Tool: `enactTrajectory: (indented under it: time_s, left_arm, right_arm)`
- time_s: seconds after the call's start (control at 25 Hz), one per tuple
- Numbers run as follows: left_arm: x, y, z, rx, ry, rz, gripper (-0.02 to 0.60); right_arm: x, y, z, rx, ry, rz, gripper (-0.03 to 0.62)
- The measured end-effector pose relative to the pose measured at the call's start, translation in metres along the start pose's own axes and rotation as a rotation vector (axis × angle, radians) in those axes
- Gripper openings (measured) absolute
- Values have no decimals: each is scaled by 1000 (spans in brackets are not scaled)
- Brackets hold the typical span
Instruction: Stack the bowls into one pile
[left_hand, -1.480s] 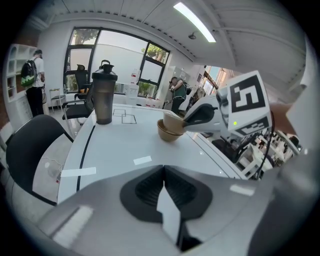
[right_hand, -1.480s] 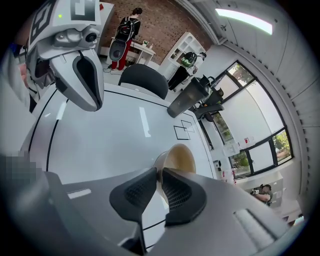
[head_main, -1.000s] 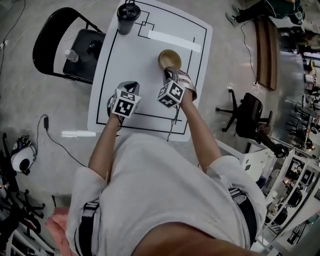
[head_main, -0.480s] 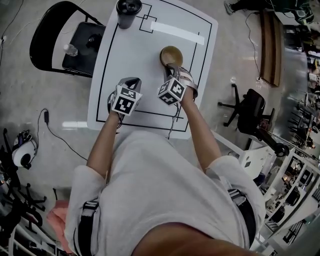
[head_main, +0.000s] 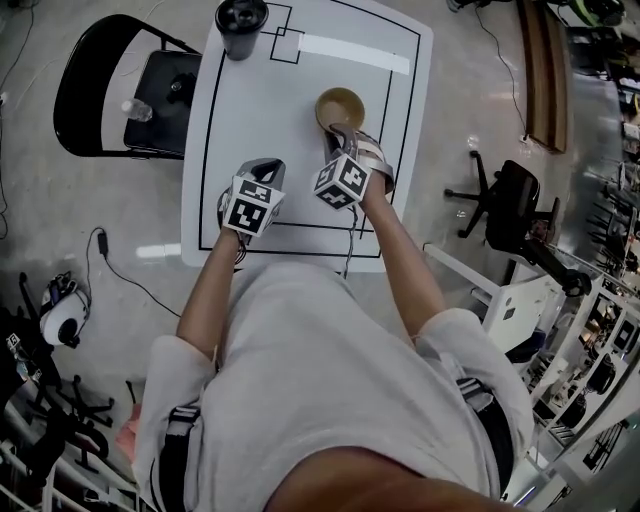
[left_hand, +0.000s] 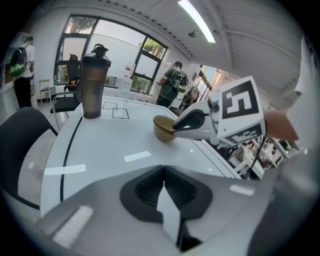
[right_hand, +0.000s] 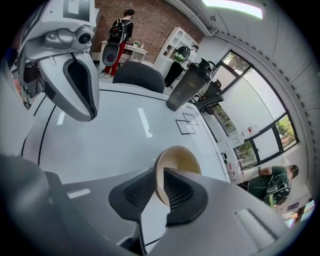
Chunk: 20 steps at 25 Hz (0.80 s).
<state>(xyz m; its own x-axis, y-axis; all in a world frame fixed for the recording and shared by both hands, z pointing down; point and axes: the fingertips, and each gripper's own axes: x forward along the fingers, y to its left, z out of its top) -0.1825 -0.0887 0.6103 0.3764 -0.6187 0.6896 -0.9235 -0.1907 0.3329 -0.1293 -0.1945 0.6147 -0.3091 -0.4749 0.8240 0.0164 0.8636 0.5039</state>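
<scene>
Nearest the person, by the front edge of the white table (head_main: 260, 110): left gripper (head_main: 260, 168), jaws pressed together, nothing between them, over bare tabletop.

Just beside it to the right, a little farther in: right gripper (head_main: 338, 132), jaws pinching the near rim of the bowl (head_main: 340, 105), one jaw inside the wall and one outside.

The bowl is tan and upright. It sits right of centre, inside the black outline, and seems to rest on the table. One bowl or several nested: cannot tell.

Beyond the bowl: a white tape strip (head_main: 353, 53).

Far left corner: a dark shaker bottle (head_main: 241, 18), upright, well apart from the bowl.

Off the table's left side: a black chair (head_main: 160, 115).
</scene>
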Motion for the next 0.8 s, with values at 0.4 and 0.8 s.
enactTrajectory:
  time_s: [0.4,0.8]
  left_arm:
    - [-8,-2,5,48,-21,-60,3]
    - [-29,-48,33,39,-192,-44,3]
  right_arm:
    - [-23,-1,3,144,-8,-78,69]
    - [-118,2,-36,554,-157,-211,0]
